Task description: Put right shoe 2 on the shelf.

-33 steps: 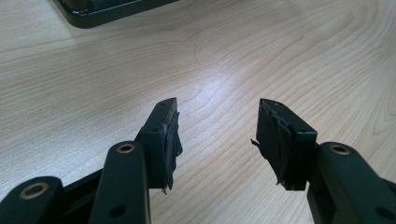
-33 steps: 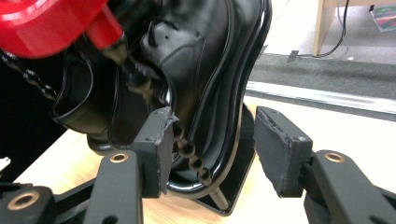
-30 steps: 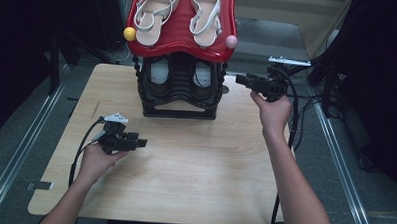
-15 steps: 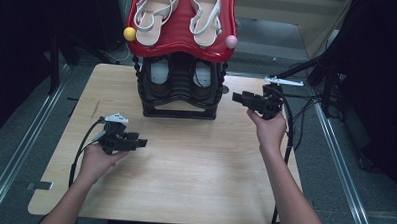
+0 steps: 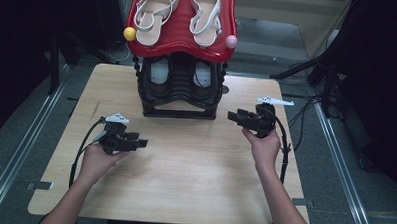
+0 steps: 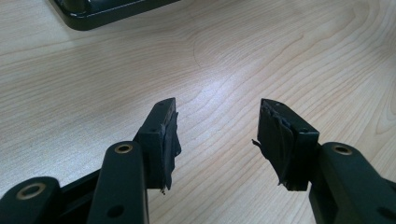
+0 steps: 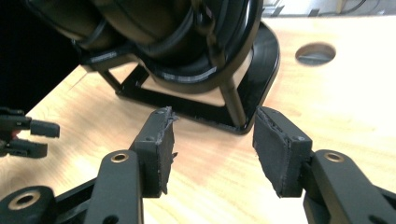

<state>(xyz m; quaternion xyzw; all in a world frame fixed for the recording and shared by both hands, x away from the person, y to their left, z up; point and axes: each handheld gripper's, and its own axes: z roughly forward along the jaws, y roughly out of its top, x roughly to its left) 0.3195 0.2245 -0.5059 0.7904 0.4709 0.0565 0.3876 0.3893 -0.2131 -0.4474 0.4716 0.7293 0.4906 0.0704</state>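
Pale wooden table (image 5: pixel 183 191): lower centre of the high view is bare, the widest room for moving; its right edge lies close beside the right hand. Black 2-tier shoe rack with a red top shelf (image 5: pixel 179 94) stands upper centre, 2 white strappy sandals (image 5: pixel 180 14) on top, dark shoes on the lower tier.

Change over 1.0 s: right gripper (image 5: pixel 236 116) has come down from beside the rack's upper right to the table, right of centre, now near the rack's base, jaws wide, nothing held. I judge the reach toward the rack's lower tier is starting.

Left gripper (image 5: pixel 139 143), left of centre, unmoved, jaws wide, empty, well apart from the rack.
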